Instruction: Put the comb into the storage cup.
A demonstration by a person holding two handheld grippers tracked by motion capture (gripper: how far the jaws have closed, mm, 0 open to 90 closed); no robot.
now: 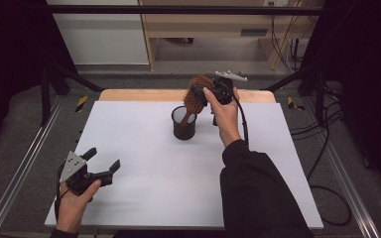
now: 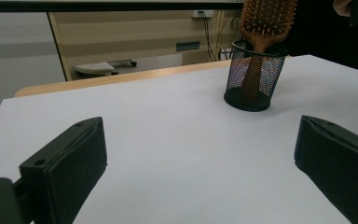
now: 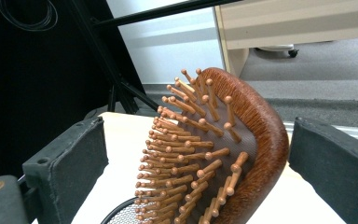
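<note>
A wooden paddle hairbrush stands handle-down in a black mesh cup at the far middle of the white table. My right gripper is held up at the brush head. In the right gripper view the bristled head sits between the two wide-apart jaws, with a gap on each side and neither pad pressing it; the cup's rim shows below. My left gripper rests low at the near left, open, with nothing in it. The left gripper view looks across the table at the cup and brush.
A white sheet covers the tabletop, with a wooden edge along the far side. Metal rails run down both sides. Cables trail on the floor at the right. A wooden desk stands beyond the table.
</note>
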